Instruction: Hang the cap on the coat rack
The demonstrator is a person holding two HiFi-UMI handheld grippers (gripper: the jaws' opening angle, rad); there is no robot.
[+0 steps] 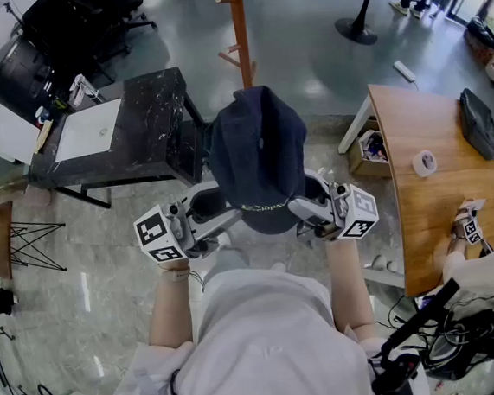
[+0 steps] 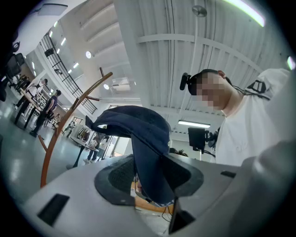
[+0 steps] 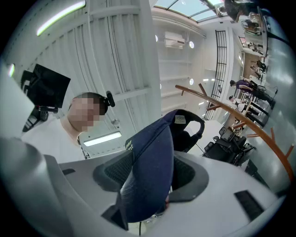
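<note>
Cap (image 1: pixel 256 152) held up by both grippers; coat rack (image 1: pixel 238 28) straight ahead, beyond the crown.
Left gripper (image 1: pixel 221 218) and right gripper (image 1: pixel 303 206) each clamp one side of the cap near the brim; brim toward the person, crown toward the rack; neither hand nearer.

shirt (image 1: pixel 269 338): white | left gripper (image 1: pixel 218 212): grey, marker cube (image 1: pixel 159 233) | right gripper (image 1: pixel 305 202): same

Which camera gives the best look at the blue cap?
The head view: the whole navy cap shows from above, held up before the coat rack. The left gripper view shows only a close, warped fold pinched in the left tool; the right gripper view likewise in the right tool.
</note>
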